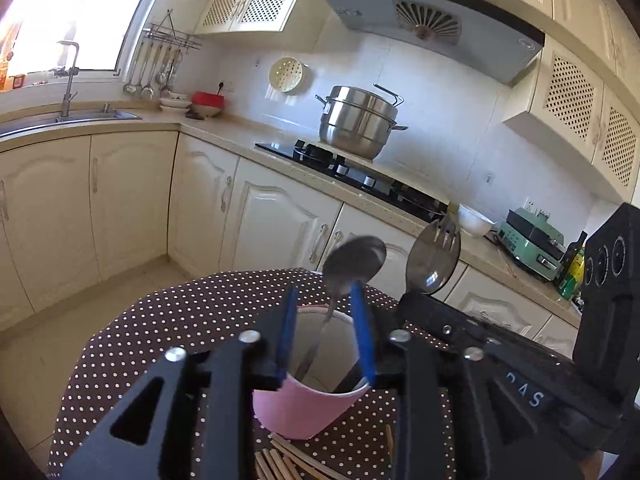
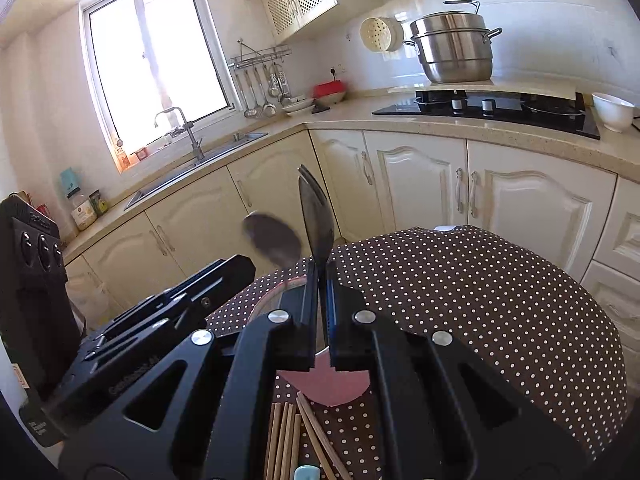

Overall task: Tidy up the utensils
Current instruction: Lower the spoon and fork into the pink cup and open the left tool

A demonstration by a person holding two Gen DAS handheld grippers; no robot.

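Observation:
A pink cup (image 1: pixel 304 408) stands on the polka-dot table (image 1: pixel 180 320), right under both grippers. A metal spoon (image 1: pixel 354 260) stands in it, handle down and bowl up. My left gripper (image 1: pixel 324 288) is open, its blue pads either side of the spoon's handle without pinching it. My right gripper (image 2: pixel 320 268) is shut on a spork (image 2: pixel 318 220), a spoon bowl with tines at its tip, held upright over the cup (image 2: pixel 320 388). In the left wrist view that spork (image 1: pixel 434 256) rises just right of the spoon. In the right wrist view the spoon (image 2: pixel 272 240) is blurred.
Several wooden chopsticks (image 2: pixel 288 440) lie on the cloth in front of the cup, also low in the left wrist view as chopsticks (image 1: pixel 280 464). Cream cabinets (image 2: pixel 420 184) and a counter with a hob, steel pot (image 2: pixel 456 48) and white bowl (image 2: pixel 612 110) ring the table.

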